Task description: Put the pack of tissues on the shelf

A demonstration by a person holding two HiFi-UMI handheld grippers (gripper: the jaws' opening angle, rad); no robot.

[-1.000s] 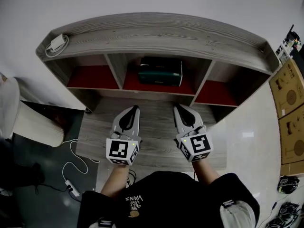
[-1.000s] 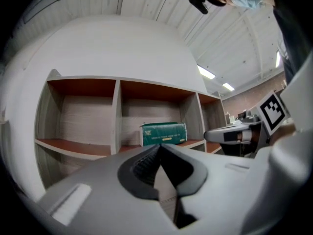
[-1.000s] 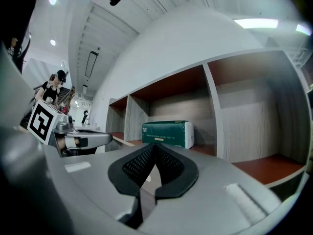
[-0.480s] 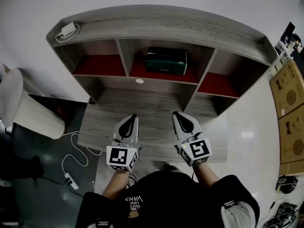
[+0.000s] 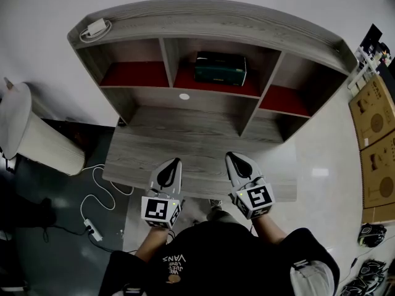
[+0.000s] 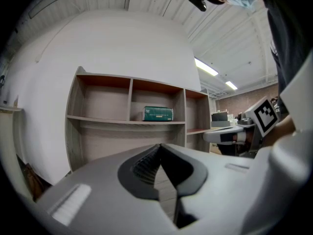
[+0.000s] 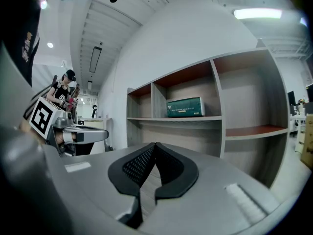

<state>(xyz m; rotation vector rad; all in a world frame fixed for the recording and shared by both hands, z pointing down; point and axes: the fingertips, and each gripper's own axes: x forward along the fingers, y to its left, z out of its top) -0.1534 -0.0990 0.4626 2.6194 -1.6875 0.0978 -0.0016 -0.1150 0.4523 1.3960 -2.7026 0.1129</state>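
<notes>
Pack of tissues point(image 5: 220, 68), print unreadable; shirt point(image 5: 216, 258) perhaps "VANS"

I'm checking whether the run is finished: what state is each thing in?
Pack of tissues: lying in the middle compartment of the shelf, no gripper touching it.
Left gripper: shut, empty.
Right gripper: shut, empty.
</notes>
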